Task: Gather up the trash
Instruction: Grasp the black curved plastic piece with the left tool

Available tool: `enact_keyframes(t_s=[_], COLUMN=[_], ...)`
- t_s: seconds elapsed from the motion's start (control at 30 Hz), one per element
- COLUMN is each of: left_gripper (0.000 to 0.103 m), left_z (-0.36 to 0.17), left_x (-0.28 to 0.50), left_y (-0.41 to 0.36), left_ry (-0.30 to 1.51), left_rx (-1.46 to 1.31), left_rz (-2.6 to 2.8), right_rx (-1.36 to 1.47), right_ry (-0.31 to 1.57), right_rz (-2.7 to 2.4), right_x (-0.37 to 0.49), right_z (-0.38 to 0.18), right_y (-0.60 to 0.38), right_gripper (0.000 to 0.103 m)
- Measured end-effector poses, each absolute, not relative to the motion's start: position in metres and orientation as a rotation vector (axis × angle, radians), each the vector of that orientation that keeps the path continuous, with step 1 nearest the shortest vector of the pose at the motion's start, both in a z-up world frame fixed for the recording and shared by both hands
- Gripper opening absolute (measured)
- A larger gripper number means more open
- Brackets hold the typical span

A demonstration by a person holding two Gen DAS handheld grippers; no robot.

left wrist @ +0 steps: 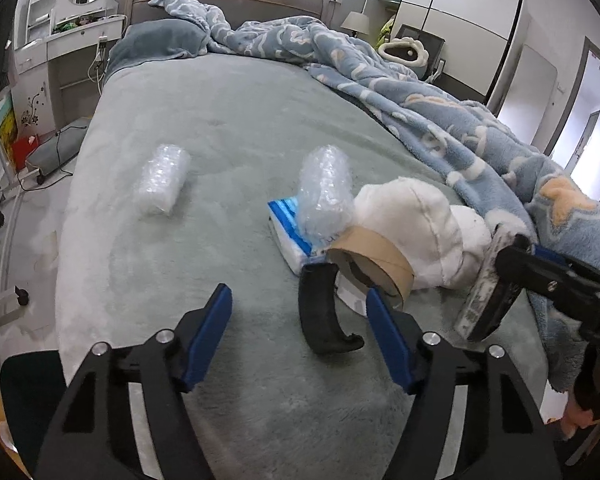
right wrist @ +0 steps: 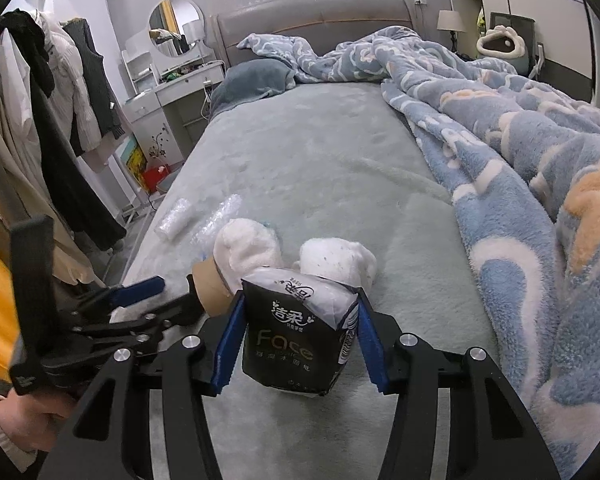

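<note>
On a grey-green bed (left wrist: 236,128), litter is lying in a loose row across the left wrist view. At centre left a clear bubble-wrap roll (left wrist: 165,179) is resting alone on open cover. Right of it a second bubble-wrap bundle (left wrist: 326,196) is leaning on a blue-and-white tissue pack (left wrist: 288,236), and a brown tape roll (left wrist: 374,266) is sitting just in front, touching a white plush toy (left wrist: 412,228). A black curved plastic piece (left wrist: 320,312) is lying below the tape roll.

The left gripper (left wrist: 300,300) is pointing down at the bed from the bottom of the frame, its blue fingers (left wrist: 216,320) standing apart around the black piece and gripping nothing; the right finger's tip is sitting just beside the tape roll. No earlier frame shows whether they are moving.

In the right wrist view, the right gripper (right wrist: 300,312) is reaching in from the bottom centre, its fingers (right wrist: 232,340) partly closed and pressing both sides of a black tissue packet (right wrist: 296,340), which is sitting on the cover directly before the plush toy (right wrist: 336,260). A hand (right wrist: 40,412) in a pale cuff is holding the left gripper (right wrist: 156,300) at lower left.

A rumpled blue blanket (right wrist: 500,160) is filling the right side of both views, crowding the toy and the right gripper. The bed's left edge is dropping to the floor near hanging clothes (right wrist: 40,120); the wide middle of the cover is lying bare towards the headboard (right wrist: 312,16).
</note>
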State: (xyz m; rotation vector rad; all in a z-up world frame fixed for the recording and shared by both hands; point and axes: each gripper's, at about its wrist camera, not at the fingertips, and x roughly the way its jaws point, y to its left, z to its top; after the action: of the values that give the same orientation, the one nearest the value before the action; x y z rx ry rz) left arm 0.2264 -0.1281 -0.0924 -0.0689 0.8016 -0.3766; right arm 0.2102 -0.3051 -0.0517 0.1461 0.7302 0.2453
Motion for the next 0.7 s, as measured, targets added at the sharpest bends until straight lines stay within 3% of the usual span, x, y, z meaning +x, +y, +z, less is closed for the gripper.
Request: enact_keyframes(t_s=[0.7], left_gripper=[0.032], left_z=[-0.098], left_x=[0.233], left_y=[-0.144], left_ry=[0.824], left_rx=[-0.052], left_rz=[-0.377], right_rx=[0.17], right_ry=[0.713], right_rz=[0.294], right_x=[0.203], right_z=[-0.049], right_y=[-0.316], right_gripper=[0.053])
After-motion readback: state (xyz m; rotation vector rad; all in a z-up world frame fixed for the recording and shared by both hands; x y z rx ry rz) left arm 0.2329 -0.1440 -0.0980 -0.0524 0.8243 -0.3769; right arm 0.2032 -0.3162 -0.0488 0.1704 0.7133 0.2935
